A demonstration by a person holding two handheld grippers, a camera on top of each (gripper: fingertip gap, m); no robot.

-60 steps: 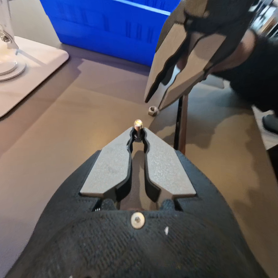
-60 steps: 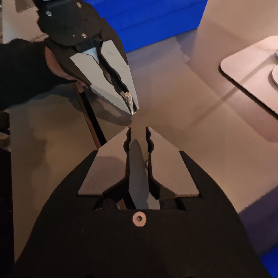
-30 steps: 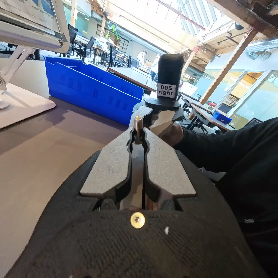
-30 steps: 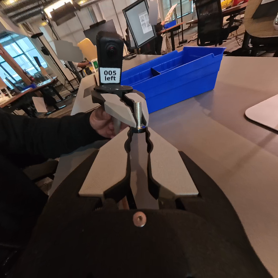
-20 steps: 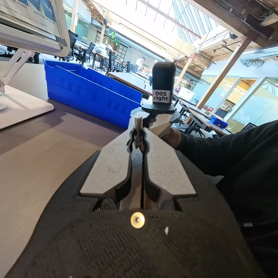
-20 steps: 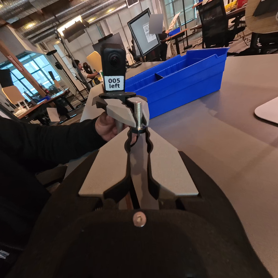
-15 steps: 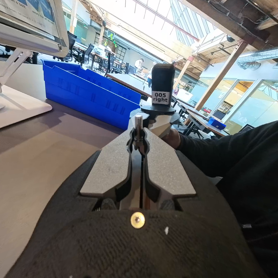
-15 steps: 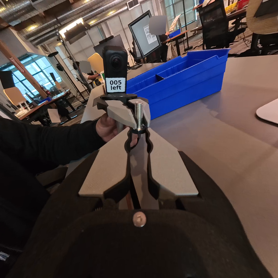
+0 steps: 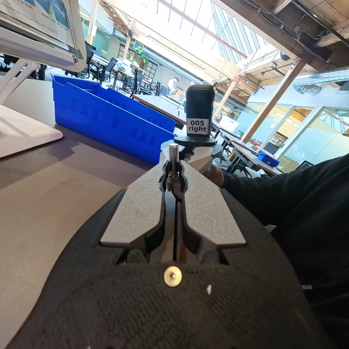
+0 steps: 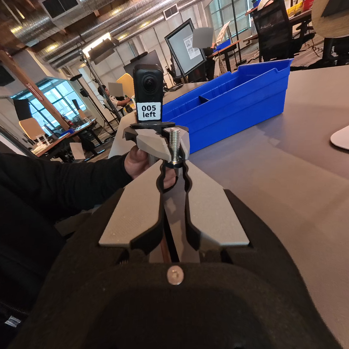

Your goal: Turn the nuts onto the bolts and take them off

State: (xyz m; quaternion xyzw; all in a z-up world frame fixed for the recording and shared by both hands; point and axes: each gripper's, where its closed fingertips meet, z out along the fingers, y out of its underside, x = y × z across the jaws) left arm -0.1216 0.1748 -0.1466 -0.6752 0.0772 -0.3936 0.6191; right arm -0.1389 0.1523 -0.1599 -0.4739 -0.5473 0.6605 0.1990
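Bolt (image 9: 173,162), silvery and threaded, stands upright in the left gripper (image 9: 173,171).

Daylight from the glaring, blown-out skylight (image 9: 198,28) far overhead brightens both sharp views, soft shadows cross the grey matte surface (image 10: 283,170), and wide-angle distortion bends the edges.

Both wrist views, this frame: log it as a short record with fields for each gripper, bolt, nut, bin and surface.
left gripper: shut on the bolt, held above the table
bolt: upright, threaded end up, shank between the fingers
right gripper: at the bolt's lower end, fingers around a nut there; grip cannot be told
nut: on the bolt, low, below the left gripper
bin: blue, on the table behind both grippers, divider inside
table: grey
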